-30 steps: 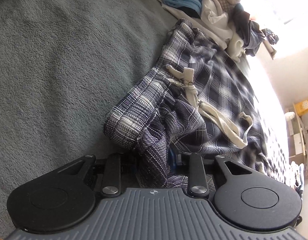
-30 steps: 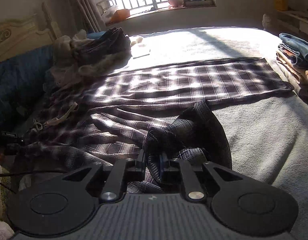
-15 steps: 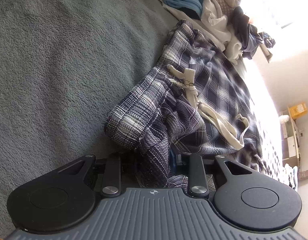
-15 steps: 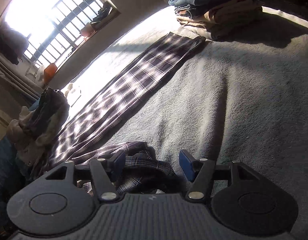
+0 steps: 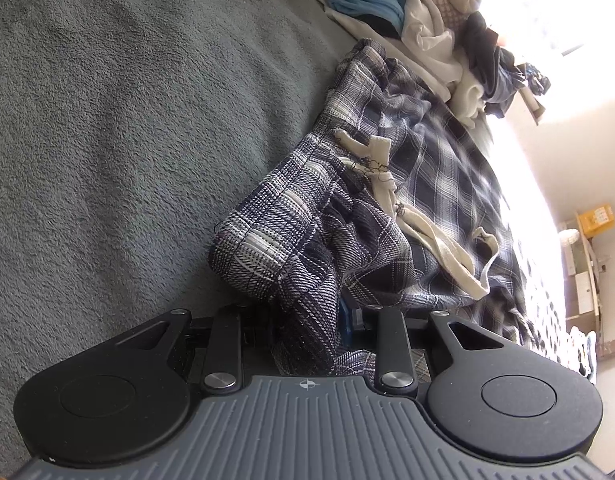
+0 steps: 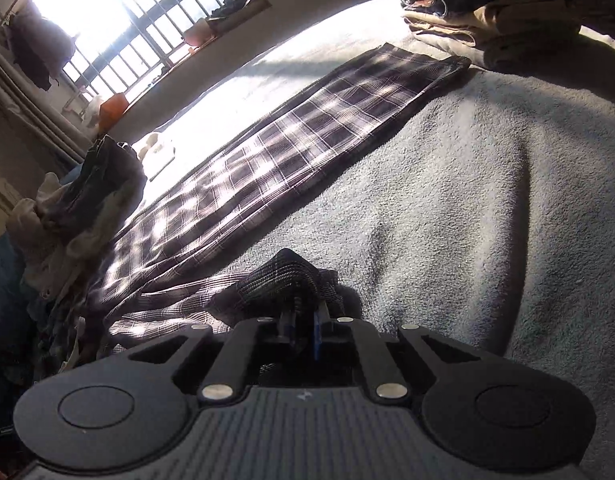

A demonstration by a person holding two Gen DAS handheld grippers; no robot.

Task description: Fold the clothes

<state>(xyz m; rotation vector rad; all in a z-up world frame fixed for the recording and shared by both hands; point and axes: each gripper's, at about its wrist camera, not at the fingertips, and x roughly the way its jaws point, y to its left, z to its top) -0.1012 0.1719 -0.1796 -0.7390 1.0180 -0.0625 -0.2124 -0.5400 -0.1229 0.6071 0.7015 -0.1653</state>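
On the grey blanket (image 6: 487, 208), the plaid trousers (image 5: 439, 184) are pinched at the waistband by the left gripper (image 5: 307, 320), while another bunched fold is being closed upon by the right gripper (image 6: 303, 320).

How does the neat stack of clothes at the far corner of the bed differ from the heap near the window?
The folded stack is flat, squared layers, denim on top of tan; the heap is crumpled and lumpy, dark cloth over pale. The stack lies beyond the plaid trousers' hem end, the heap beside their other end. Both rest on the grey blanket.
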